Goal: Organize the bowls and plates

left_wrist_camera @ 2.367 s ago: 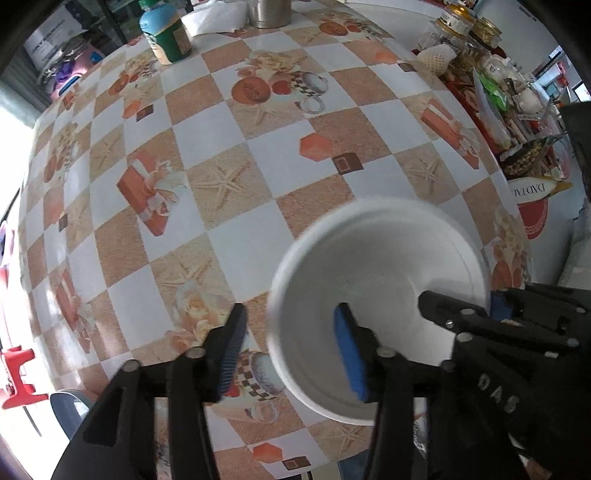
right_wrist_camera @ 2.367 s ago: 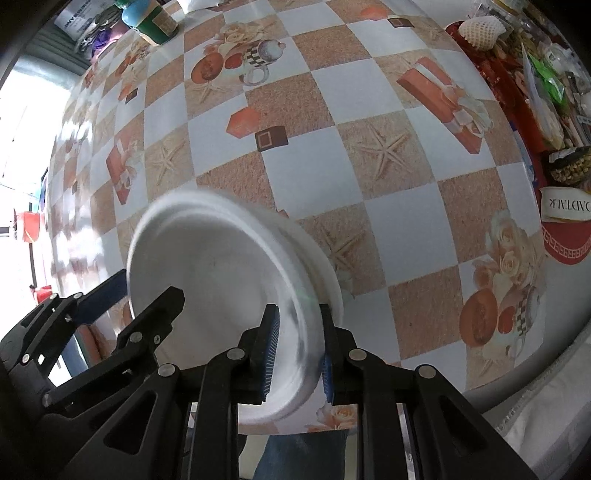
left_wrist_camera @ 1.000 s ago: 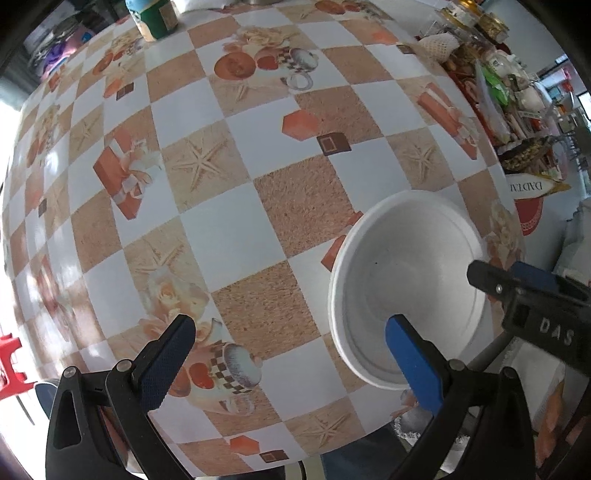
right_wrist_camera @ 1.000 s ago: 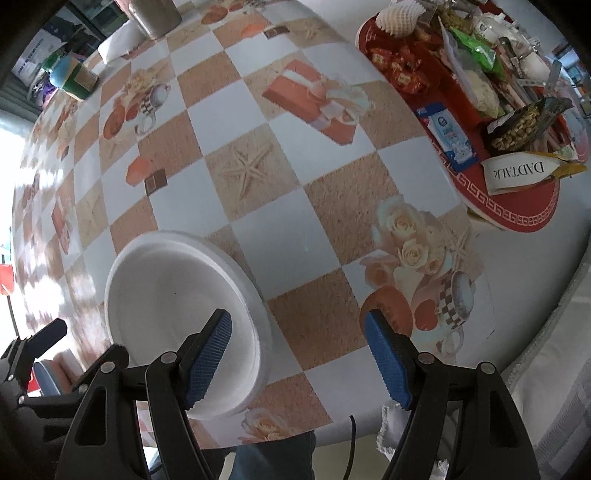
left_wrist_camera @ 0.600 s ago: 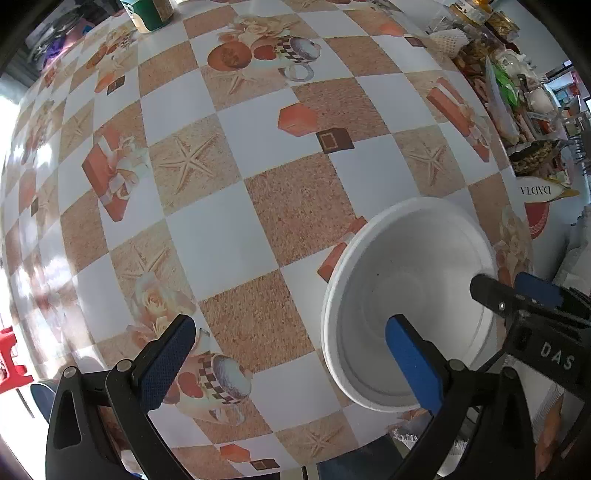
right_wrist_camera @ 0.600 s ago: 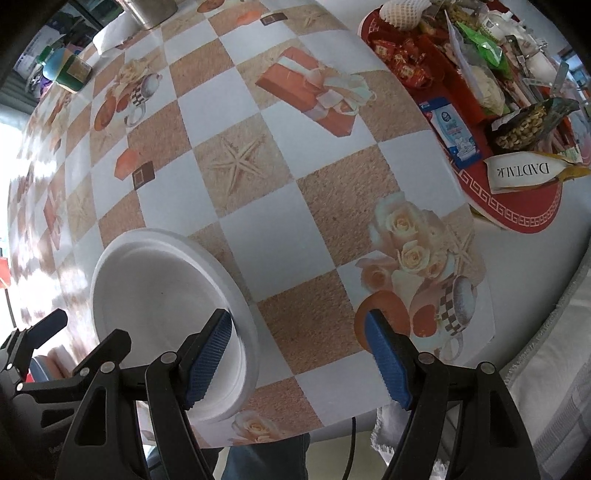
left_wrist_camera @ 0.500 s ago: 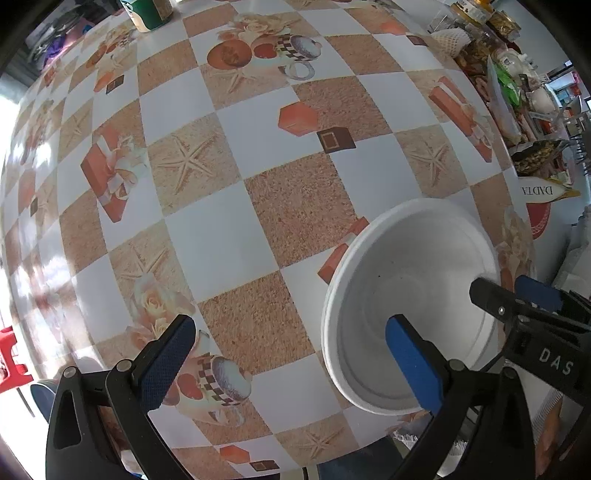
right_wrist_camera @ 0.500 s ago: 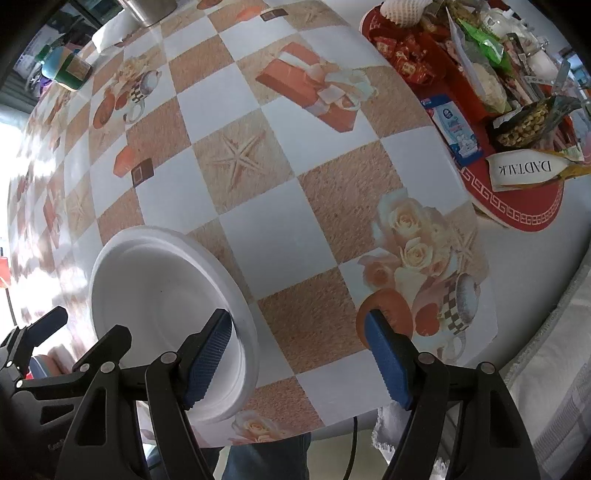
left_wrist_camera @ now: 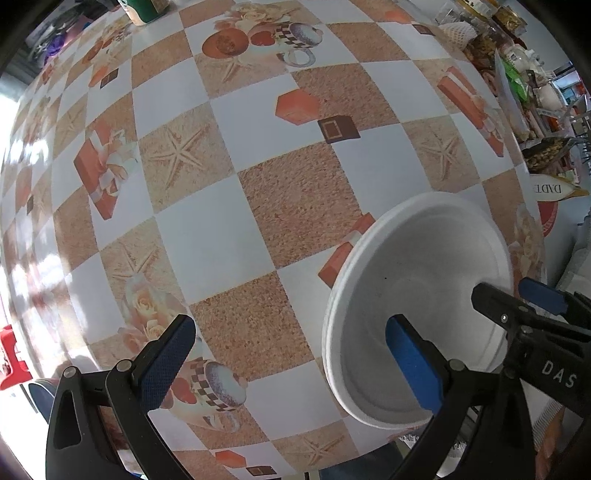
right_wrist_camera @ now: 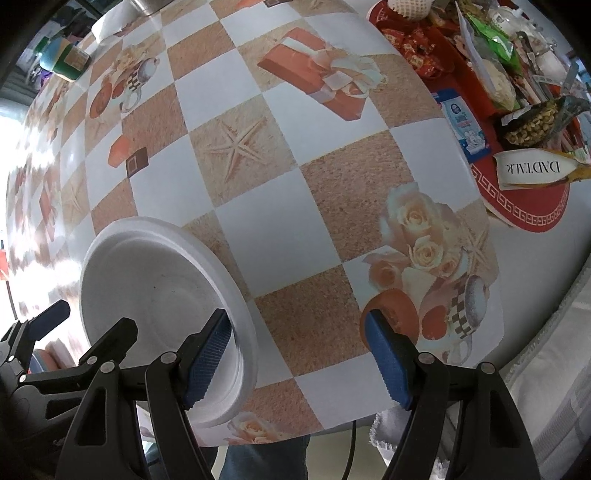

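One white plate (left_wrist_camera: 424, 295) sits near the front edge of the table (left_wrist_camera: 295, 206), on a checkered cloth printed with starfish, gift boxes and teacups; whether it is a single dish or a stack cannot be told from either view. Two grippers hang over it, one from each side. The left gripper (left_wrist_camera: 291, 362) is spread wide, its right blue pad (left_wrist_camera: 413, 365) over the plate's bowl and its left pad clear of the plate above the cloth, pinching nothing. The right gripper (right_wrist_camera: 299, 354) is likewise spread, its left pad (right_wrist_camera: 208, 356) just inside the plate's near rim and the other pad well off to the plate's right, above a printed teacup. In the left wrist view the right gripper's black frame crosses the plate's right side. Far beyond the plate, one green container (right_wrist_camera: 68, 59) stands by a folded white cloth (right_wrist_camera: 110, 26). To the plate's right, a red tray (right_wrist_camera: 517, 206) holds a clutter of snack packets, one blue-and-white packet (right_wrist_camera: 461, 122) and a label reading DADTALK (right_wrist_camera: 532, 168).
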`<state>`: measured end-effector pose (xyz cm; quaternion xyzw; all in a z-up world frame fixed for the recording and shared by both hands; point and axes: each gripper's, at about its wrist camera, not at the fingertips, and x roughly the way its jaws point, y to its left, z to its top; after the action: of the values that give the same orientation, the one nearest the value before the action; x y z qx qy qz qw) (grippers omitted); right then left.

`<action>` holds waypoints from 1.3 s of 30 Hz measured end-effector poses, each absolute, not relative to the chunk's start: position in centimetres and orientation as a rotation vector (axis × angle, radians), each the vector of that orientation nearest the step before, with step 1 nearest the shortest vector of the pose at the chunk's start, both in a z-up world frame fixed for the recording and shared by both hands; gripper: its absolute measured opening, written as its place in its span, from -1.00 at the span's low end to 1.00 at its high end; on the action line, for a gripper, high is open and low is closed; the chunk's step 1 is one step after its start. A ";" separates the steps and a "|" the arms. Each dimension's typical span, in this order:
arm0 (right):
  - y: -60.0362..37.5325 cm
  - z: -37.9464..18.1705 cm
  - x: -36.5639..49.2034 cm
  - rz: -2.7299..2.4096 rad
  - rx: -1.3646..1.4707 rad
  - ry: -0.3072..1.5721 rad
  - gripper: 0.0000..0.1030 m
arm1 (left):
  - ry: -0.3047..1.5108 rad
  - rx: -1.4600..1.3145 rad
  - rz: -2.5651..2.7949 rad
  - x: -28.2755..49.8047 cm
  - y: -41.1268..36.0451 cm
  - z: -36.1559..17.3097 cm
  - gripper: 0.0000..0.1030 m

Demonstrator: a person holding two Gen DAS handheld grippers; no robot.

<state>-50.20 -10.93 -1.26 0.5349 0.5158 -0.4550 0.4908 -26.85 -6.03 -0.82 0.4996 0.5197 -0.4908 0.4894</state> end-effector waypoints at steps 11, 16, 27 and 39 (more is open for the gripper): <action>-12.0 -2.8 -50.2 -1.068 1.285 1.285 0.47 | 1.288 1.228 -1.158 -26.3 -6.8 -3.4 1.00; -12.3 -3.4 -50.6 -1.050 1.303 1.276 0.47 | 1.304 1.219 -1.160 -26.0 -7.1 -4.2 1.00; -12.6 -4.2 -49.8 -0.993 1.303 1.258 0.17 | 1.314 1.225 -1.223 -26.3 -6.7 -5.1 0.57; -11.8 -3.8 -45.1 -0.884 1.282 1.264 -0.47 | 1.336 1.225 -1.310 -26.4 -6.0 -5.3 -0.35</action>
<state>-45.14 -11.84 -3.77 0.5387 0.5313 -0.3716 0.5380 -26.43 -6.02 -5.31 0.4925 0.5374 -0.5269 0.4371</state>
